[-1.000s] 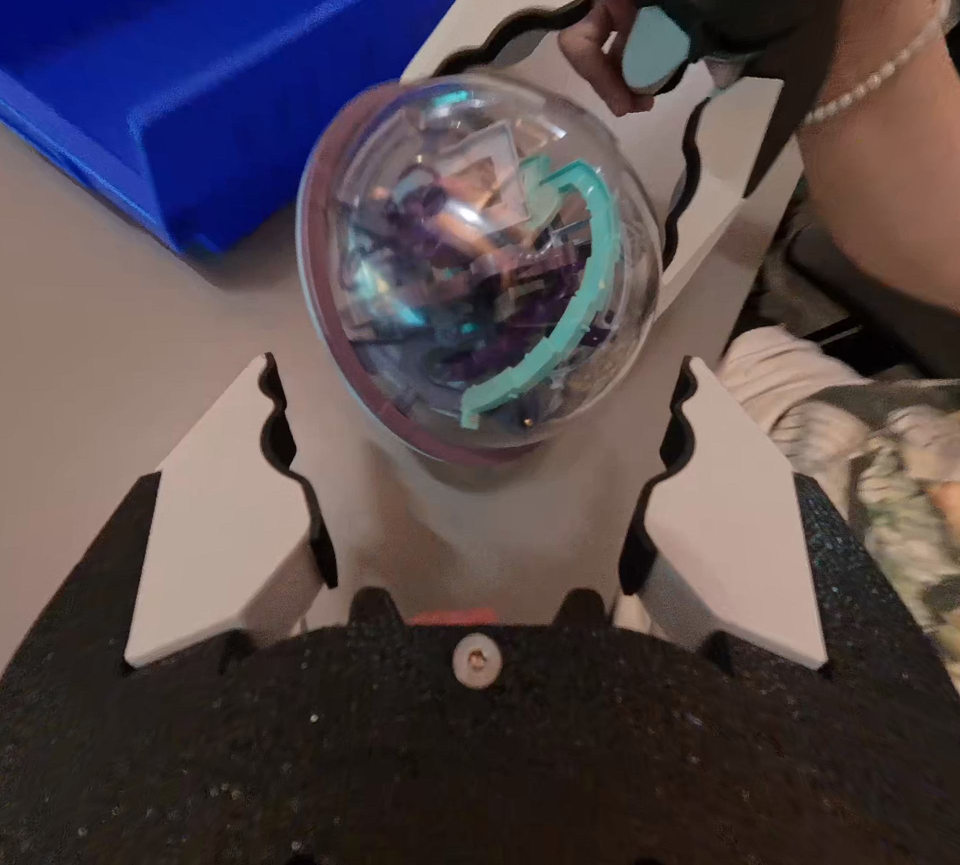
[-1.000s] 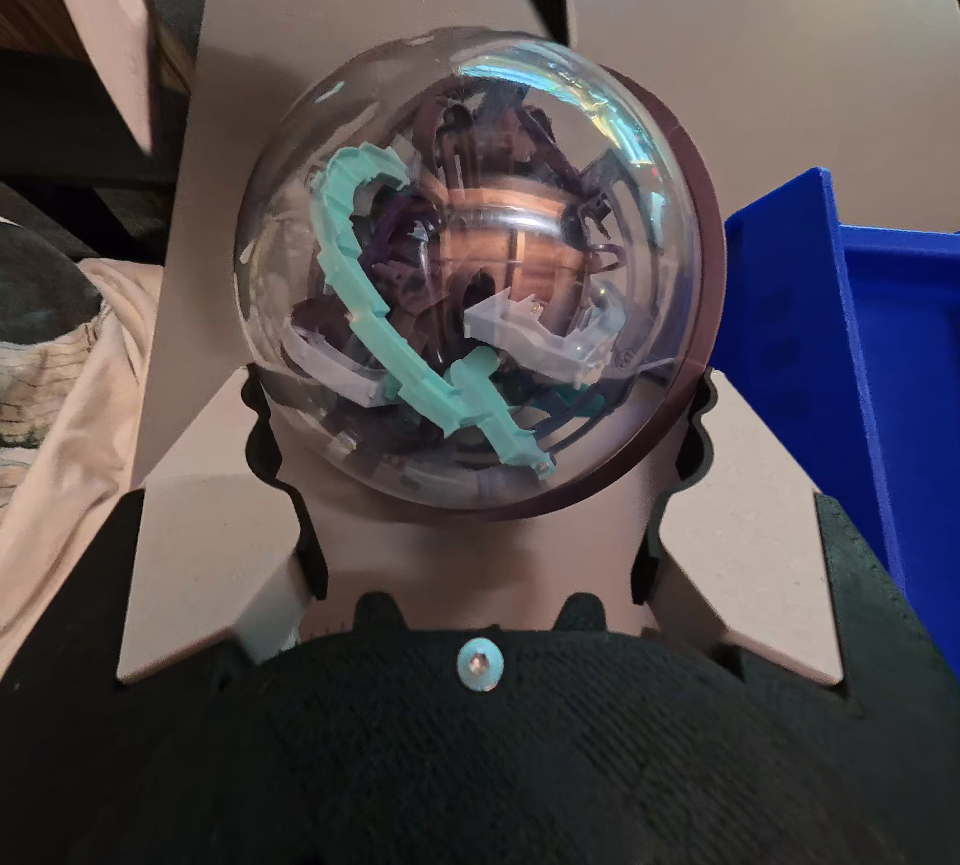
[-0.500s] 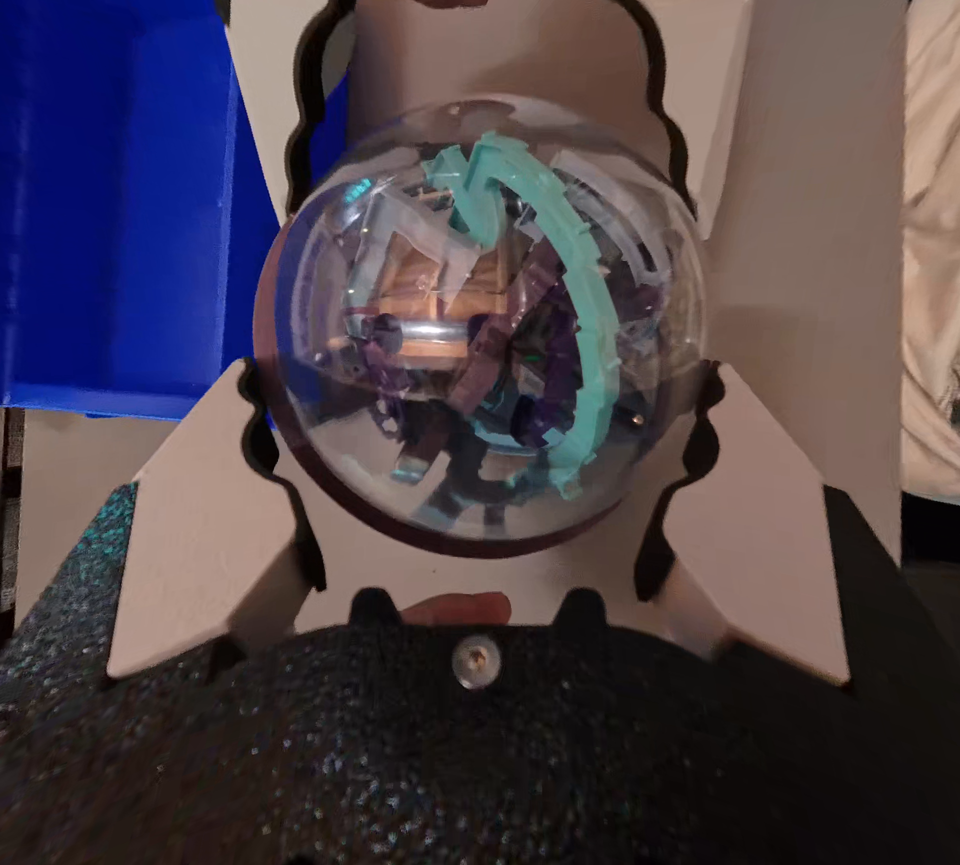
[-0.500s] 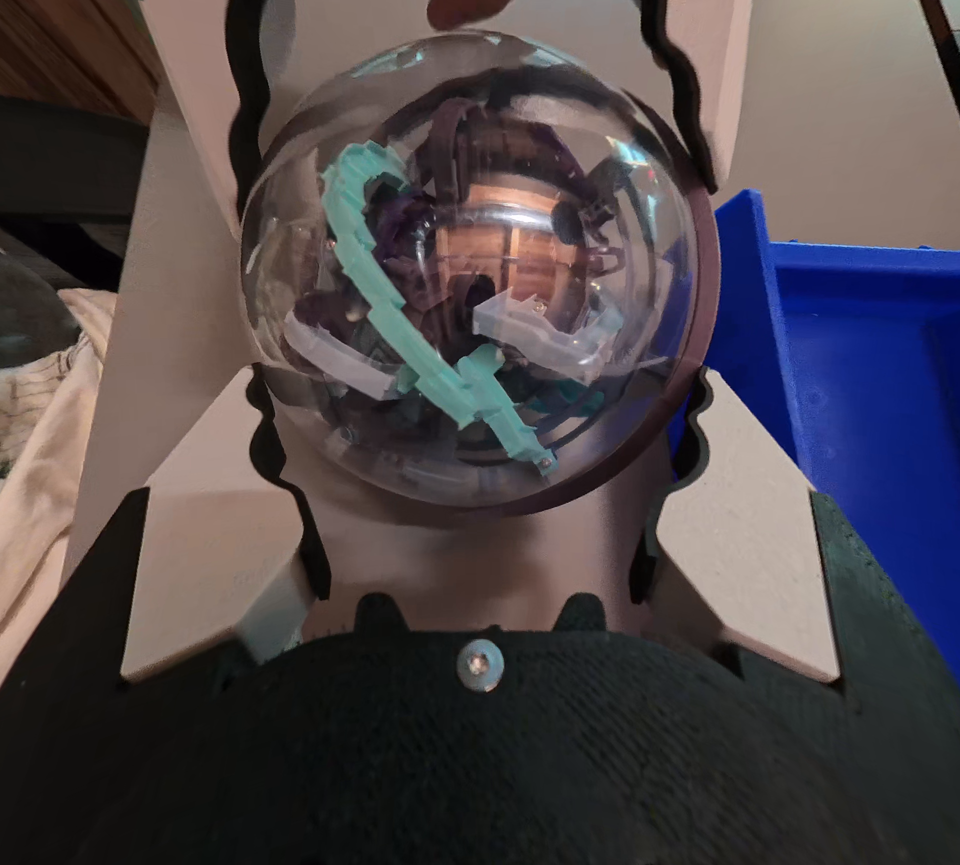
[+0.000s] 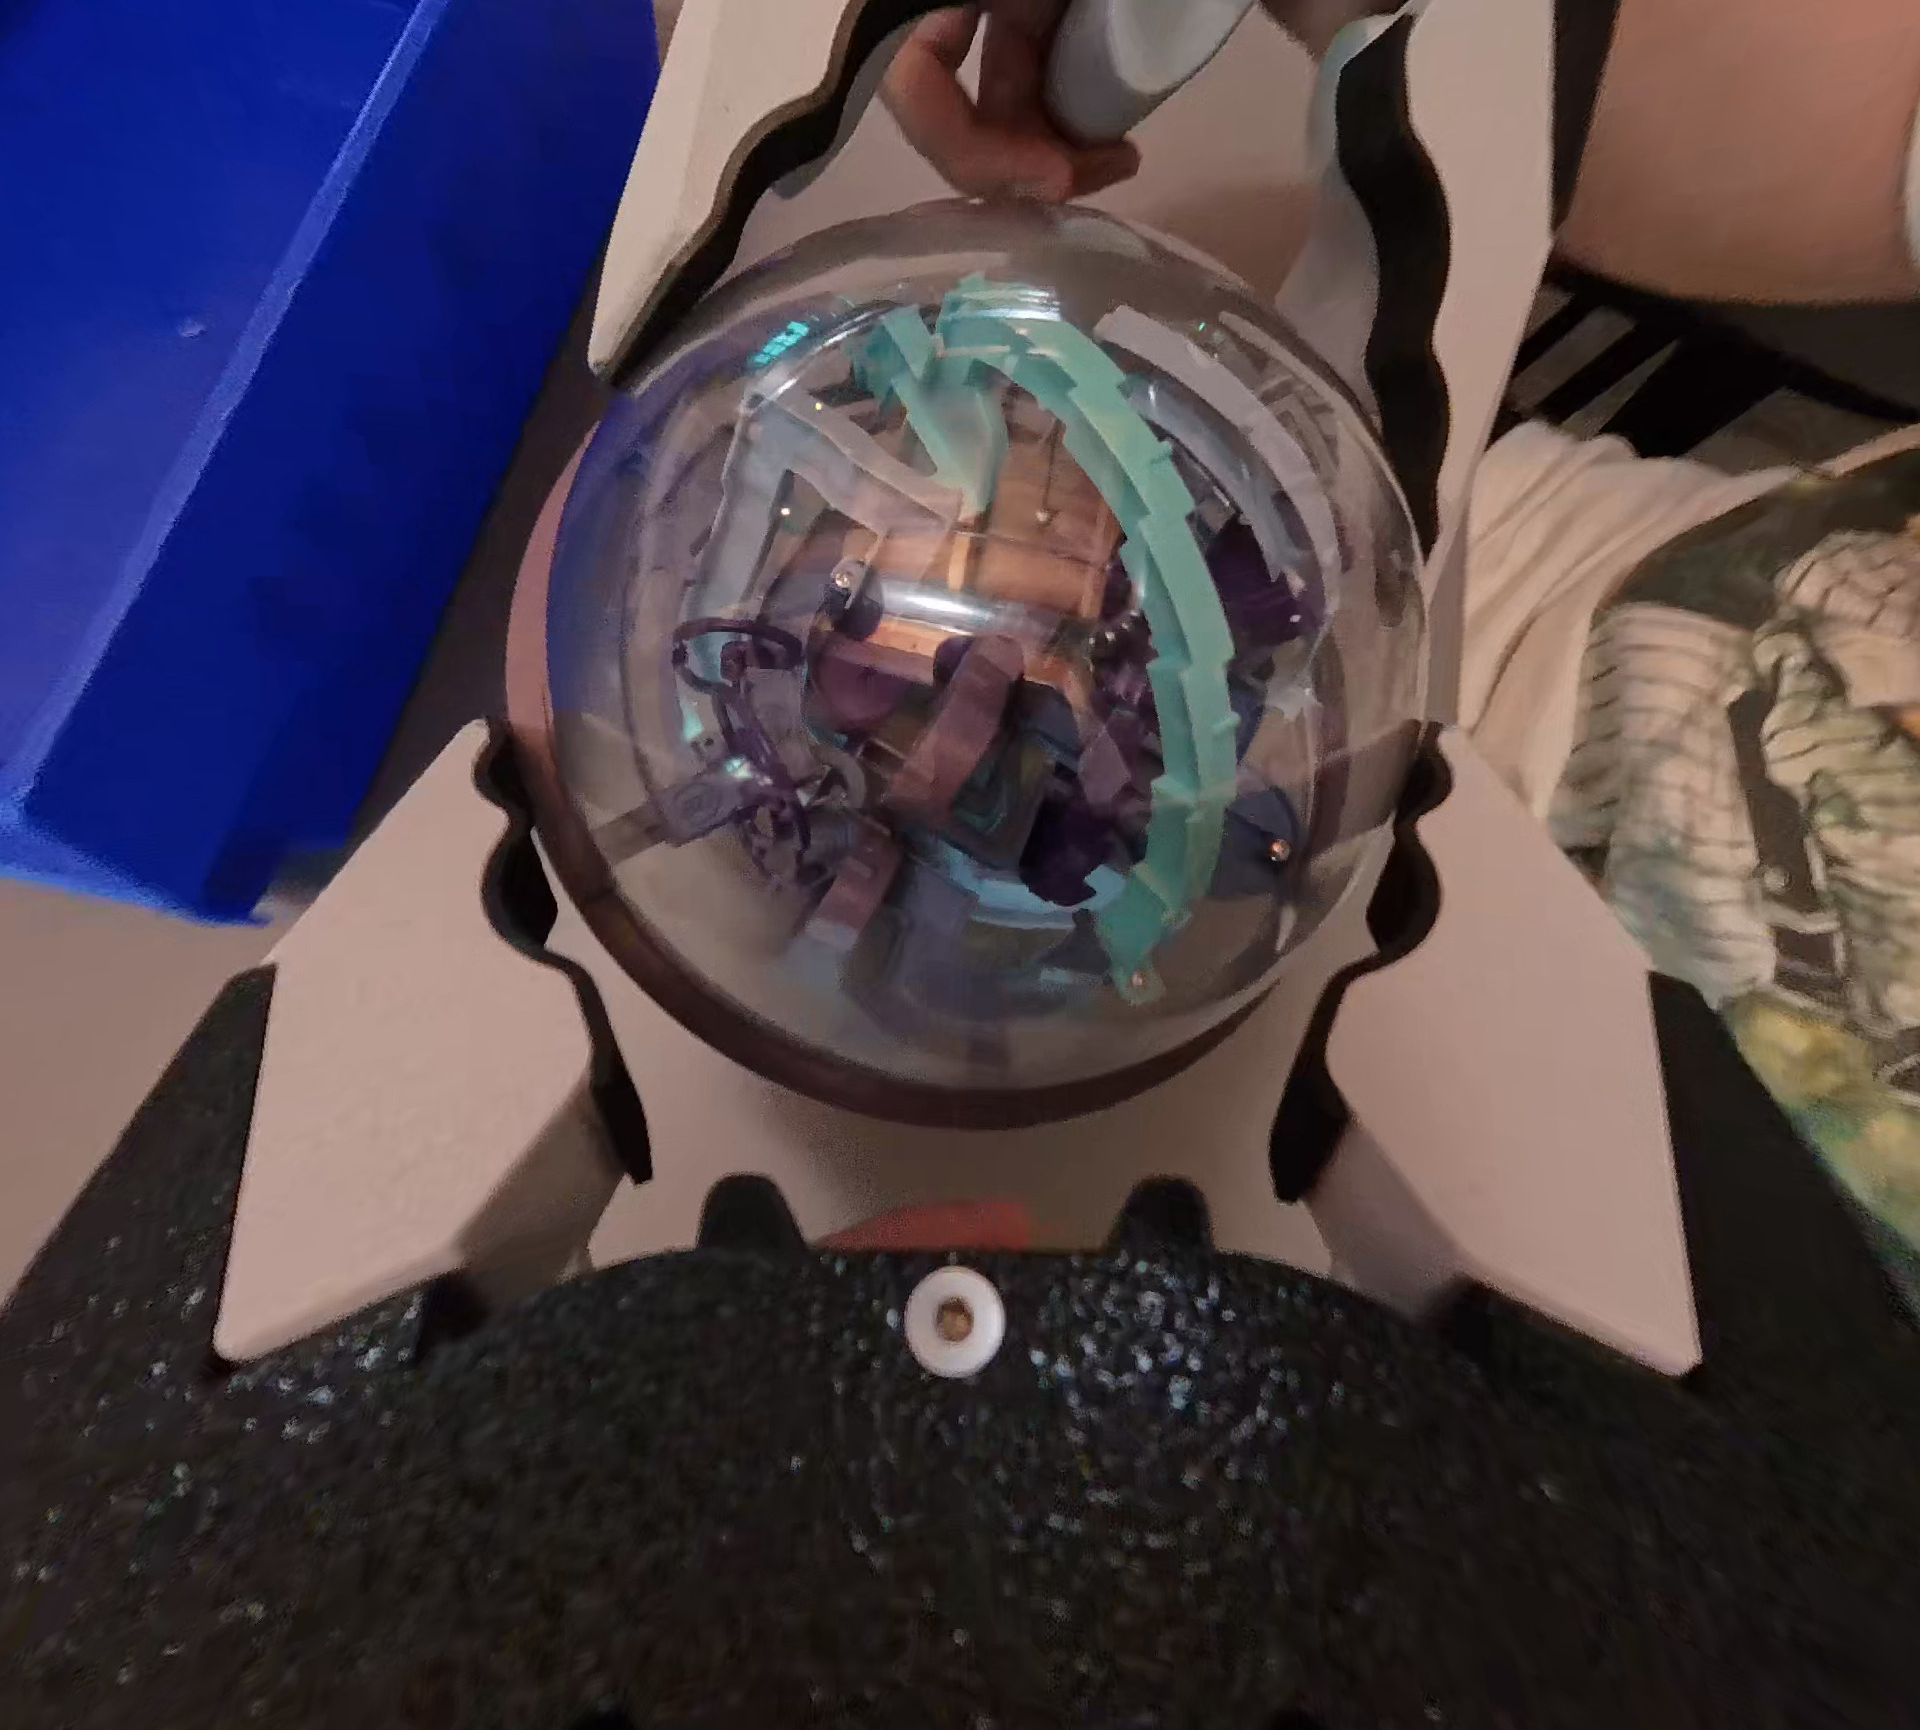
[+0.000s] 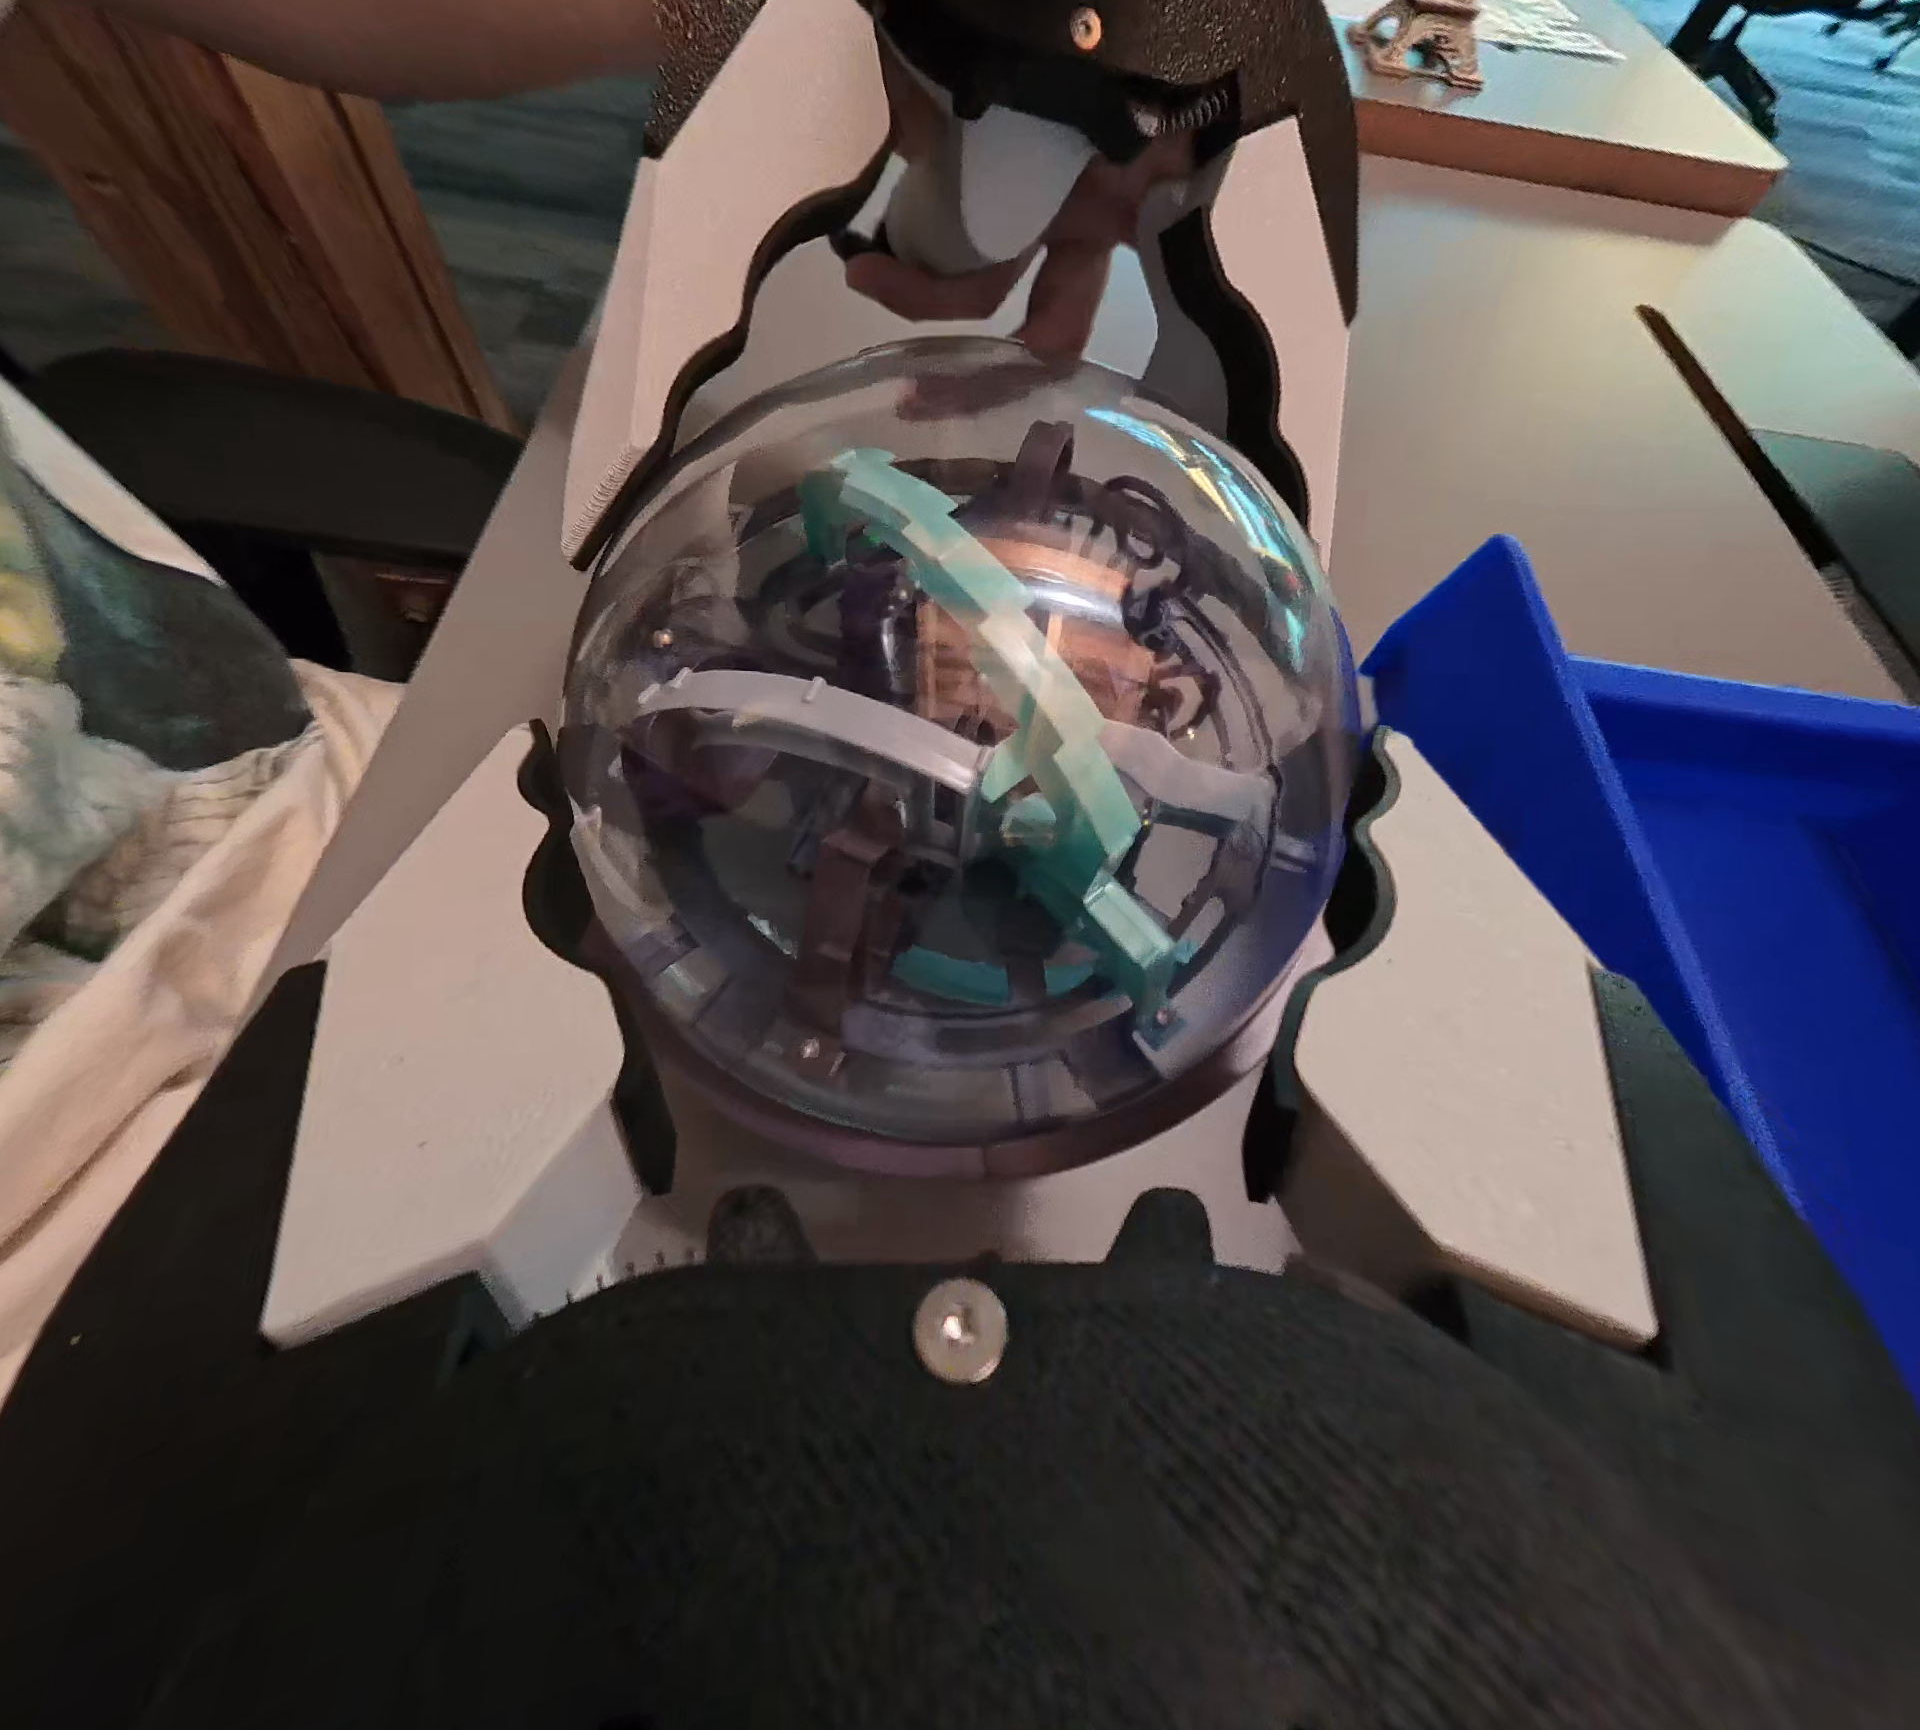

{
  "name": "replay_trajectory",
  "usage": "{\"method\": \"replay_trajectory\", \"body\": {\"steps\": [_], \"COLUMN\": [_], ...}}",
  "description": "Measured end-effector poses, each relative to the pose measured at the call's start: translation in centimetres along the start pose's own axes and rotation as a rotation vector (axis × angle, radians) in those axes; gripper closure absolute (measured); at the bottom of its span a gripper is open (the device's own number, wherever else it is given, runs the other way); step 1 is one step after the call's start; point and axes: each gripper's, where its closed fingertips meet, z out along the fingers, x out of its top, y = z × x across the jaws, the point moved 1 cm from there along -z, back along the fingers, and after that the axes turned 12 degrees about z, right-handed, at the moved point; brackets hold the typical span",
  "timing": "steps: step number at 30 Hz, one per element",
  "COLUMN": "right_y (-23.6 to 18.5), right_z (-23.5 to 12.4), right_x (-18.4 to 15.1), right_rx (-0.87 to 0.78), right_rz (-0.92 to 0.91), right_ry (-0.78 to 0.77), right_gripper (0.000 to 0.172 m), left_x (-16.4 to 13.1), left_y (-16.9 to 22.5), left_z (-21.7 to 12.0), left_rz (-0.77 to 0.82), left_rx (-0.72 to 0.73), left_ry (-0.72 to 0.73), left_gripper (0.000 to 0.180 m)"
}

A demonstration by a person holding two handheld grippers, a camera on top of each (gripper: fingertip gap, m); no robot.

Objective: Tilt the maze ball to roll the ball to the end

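Both grippers have swung round since a moment back, and the right gripper now faces across the room with the left one opposite it, the sphere caught between the two.

Going left to right in the left wrist view: the blue bin (image 5: 260,350) sits on the pale table (image 5: 94,1005), then comes the left gripper (image 5: 961,776), its wavy black pads (image 5: 520,849) pressed against the sides of the maze ball (image 5: 966,704), and past that a person's patterned clothing (image 5: 1714,745). Across the ball, the right gripper (image 6: 956,859) closes on it from the far side in the same way, both pairs of fingers wide apart yet snug on the shell. A fingertip of each hand (image 5: 997,122) also touches the dome.

The maze ball is held up off the table, between the two grippers. I'd judge it light, rigid and slick: a clear hard shell with teal and purple tracks inside. Its dark rim band (image 5: 935,1093) looks like the surest place to bear on. Squeezing hard would gain little; smooth plastic may slip or spin during a tilt.

I cannot pick out the small ball with certainty.
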Motion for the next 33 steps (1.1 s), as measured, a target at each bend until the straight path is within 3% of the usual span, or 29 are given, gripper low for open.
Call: {"method": "replay_trajectory", "body": {"steps": [4,10,22,33], "right_y": [-0.3,0.2,0.7,1.4], "right_z": [-1.5,-2.3,-5.3,-6.2], "right_x": [-0.2,-0.4,-0.1,-1.0], "right_rx": [0.088,0.139,0.073,0.094], "right_rz": [0.051,0.068,0.124,0.208], "right_ry": [0.034,0.083,0.224,0.232], "right_gripper": [0.027,0.028,0.053,0.048], "left_x": [1.0,1.6,1.9,4.2], "left_y": [0.6,0.3,0.1,-0.6], "left_z": [1.6,2.2,2.9,3.5], "left_rz": [-0.040,-0.096,-0.407,-0.335], "left_rx": [-0.065,-0.049,-0.057,-0.008], "left_ry": [0.073,0.079,0.066,0.150], "left_gripper": [0.026,0.026,0.025,0.032]}}
